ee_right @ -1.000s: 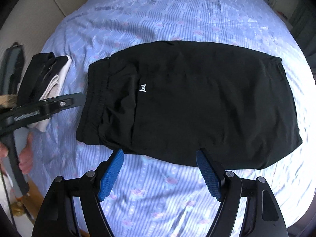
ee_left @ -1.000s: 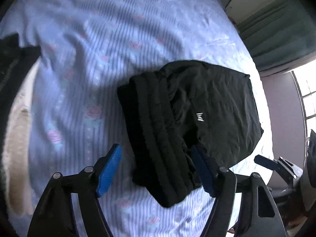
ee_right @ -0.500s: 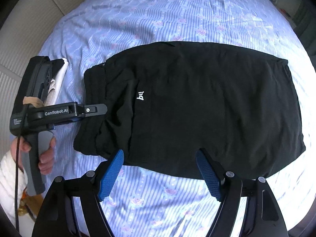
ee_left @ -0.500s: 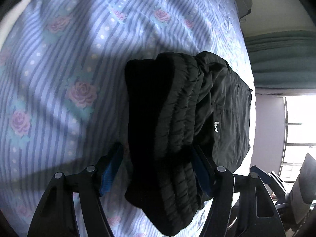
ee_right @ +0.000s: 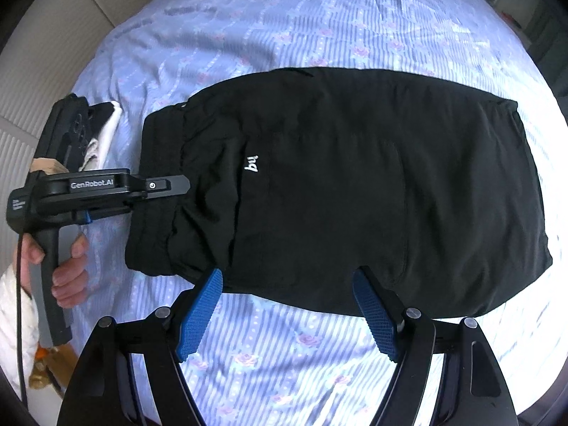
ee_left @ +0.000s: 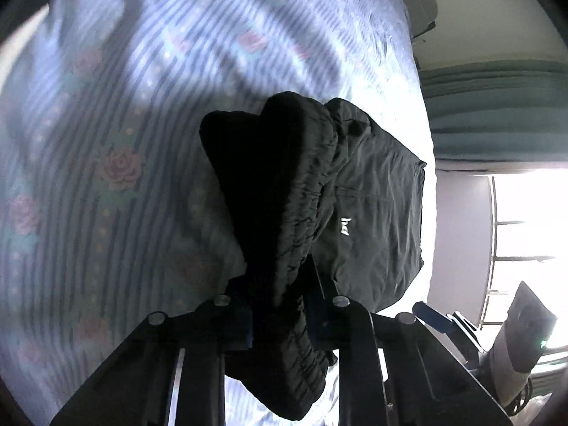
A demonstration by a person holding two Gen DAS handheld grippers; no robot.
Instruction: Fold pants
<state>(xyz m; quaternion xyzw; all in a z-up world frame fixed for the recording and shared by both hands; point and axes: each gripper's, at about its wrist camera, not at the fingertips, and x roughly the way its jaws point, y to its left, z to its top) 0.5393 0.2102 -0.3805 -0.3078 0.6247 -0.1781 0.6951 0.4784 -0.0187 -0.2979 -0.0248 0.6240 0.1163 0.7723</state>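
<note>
My left gripper (ee_left: 280, 314) jaws just closed on the black pants' (ee_right: 355, 191) gathered waistband (ee_left: 294, 191) — right gripper (ee_right: 287, 314) jaws wide, empty.

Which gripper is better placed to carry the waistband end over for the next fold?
Left. The left gripper has just been closing and now pinches the waistband of the black pants. The right gripper hangs open at their near edge, holding nothing.

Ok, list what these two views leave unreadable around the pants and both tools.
- Left wrist view: the left tool pads, buried in the bunched waistband, on which its jaws have just been closing.
- Left wrist view: the bedsheet pattern, motion-blurred.
- Right wrist view: the pants underside and folded layers, hidden by black top fabric.
- The right tool is open.
</note>
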